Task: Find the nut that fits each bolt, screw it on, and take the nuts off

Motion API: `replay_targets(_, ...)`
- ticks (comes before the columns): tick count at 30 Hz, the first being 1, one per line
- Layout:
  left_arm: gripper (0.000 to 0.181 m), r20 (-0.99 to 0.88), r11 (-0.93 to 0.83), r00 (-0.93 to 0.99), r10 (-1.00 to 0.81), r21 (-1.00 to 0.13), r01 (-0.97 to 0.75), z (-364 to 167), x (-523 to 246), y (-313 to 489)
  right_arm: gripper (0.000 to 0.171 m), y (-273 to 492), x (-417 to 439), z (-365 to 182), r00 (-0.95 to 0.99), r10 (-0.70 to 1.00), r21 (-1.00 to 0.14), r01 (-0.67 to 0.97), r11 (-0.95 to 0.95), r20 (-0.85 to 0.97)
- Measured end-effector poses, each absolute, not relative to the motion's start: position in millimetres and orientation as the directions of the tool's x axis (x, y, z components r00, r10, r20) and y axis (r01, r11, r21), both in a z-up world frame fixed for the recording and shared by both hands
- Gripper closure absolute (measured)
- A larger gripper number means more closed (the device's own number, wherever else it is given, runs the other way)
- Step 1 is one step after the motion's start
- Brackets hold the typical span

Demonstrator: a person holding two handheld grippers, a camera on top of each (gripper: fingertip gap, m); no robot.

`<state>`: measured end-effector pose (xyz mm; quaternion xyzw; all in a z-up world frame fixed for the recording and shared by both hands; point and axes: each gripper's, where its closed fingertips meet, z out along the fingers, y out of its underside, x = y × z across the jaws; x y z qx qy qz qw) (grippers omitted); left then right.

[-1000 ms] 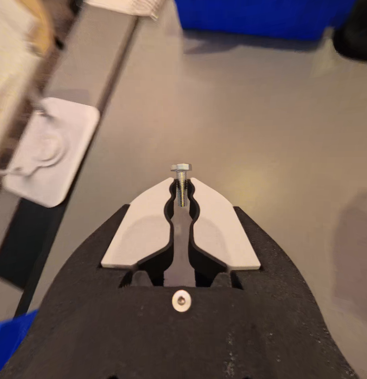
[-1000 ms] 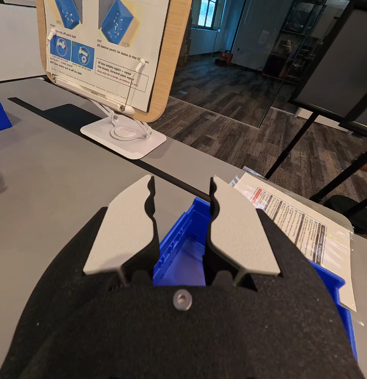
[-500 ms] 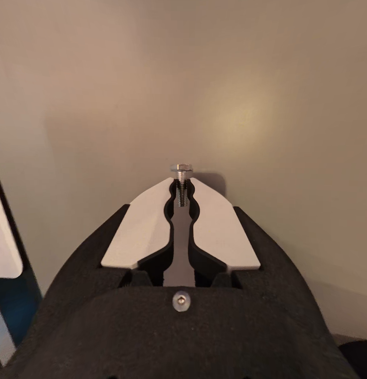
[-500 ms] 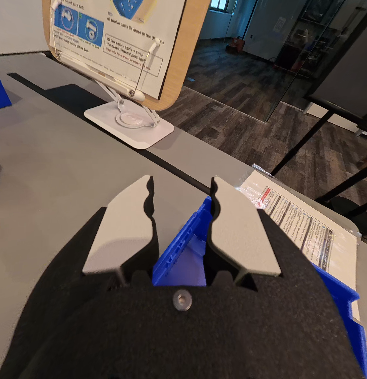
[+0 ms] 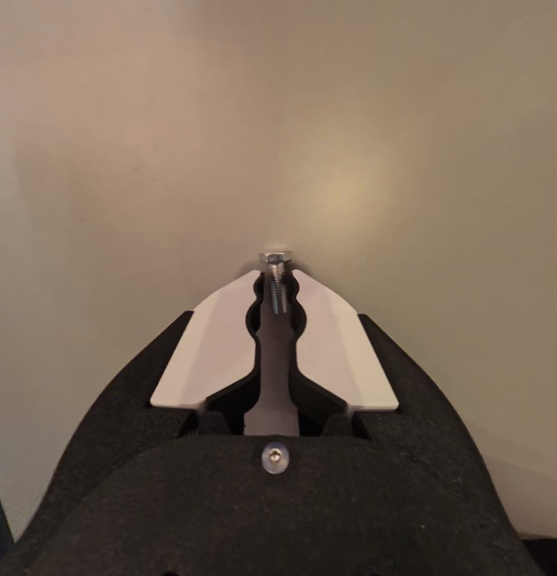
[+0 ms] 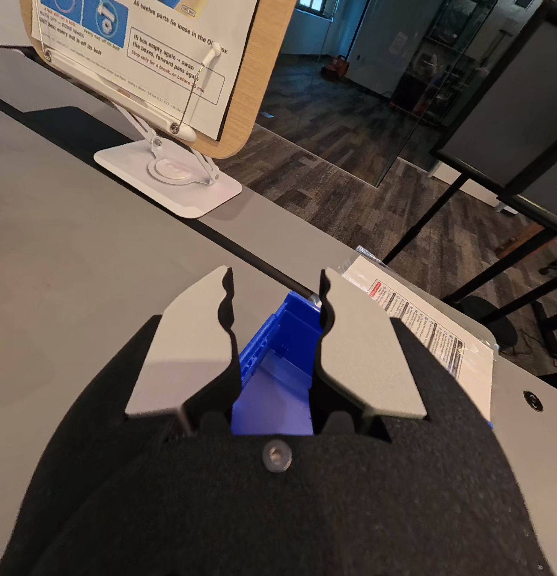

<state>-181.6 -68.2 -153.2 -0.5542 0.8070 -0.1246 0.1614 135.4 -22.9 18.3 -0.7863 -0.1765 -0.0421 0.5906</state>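
1. Grey tabletop (image 6: 84,249) fills the left of the right wrist view, and dark wood-look flooring takes the upper right beyond the table's edge; the left wrist view shows little but plain, softly lit surface.
2. Nearest in the left view, our left gripper (image 5: 275,274) is closed on a bolt (image 5: 276,285), clamped by its threaded shank at the fingertips. The hex head pokes out just past the tips, at frame centre, and the thread's free end lies back between the fingers.
3. Our right gripper (image 6: 275,274) stands wide apart and holds nothing.
4. Between and below its fingers sits a blue bin (image 6: 286,343). What we see of the inside looks bare; we cannot see any nut.
5. Right of centre lies a printed sheet (image 6: 426,327) in a plastic sleeve.
6. Farthest, upper left, a white stand (image 6: 168,177) carries an instruction board (image 6: 233,103).
7. We judge the step to be fetching a matching nut. To do it well, we should keep the left grip firm, turn the free thread end towards the right gripper, pinch the nut by its flats and start it square.
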Motion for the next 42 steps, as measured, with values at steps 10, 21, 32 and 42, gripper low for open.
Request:
replay_targets(10, 0.172, -0.299, 0.295, -0.091, -0.95, -0.759, -0.581, 6.9, -189.6, -53.4, 0.119, -27.9, 151.6, 27.2, 0.951, 0.194, -0.937, 0.279, -0.21, 0.24)
replay_targets(21, 0.181, -0.285, 0.048, 0.505, -0.815, -0.901, -0.432, 112.1, -386.4, -14.9, 0.119, -29.1, 161.1, 20.1, 0.964, 0.172, -0.942, 0.242, -0.233, 0.205)
replay_targets(32, 0.177, -0.118, -0.303, 0.48, -0.869, -0.639, -0.707, -28.4, -440.9, 37.9, 0.118, -33.0, 172.3, 16.3, 0.972, 0.149, -0.943, 0.216, -0.254, 0.182)
replay_targets(42, 0.166, -0.006, -0.358, 0.381, -0.925, -0.328, -0.875, -119.2, -442.7, 33.4, 0.118, -31.7, 171.3, 12.6, 0.972, 0.165, -0.944, 0.204, -0.261, 0.165)
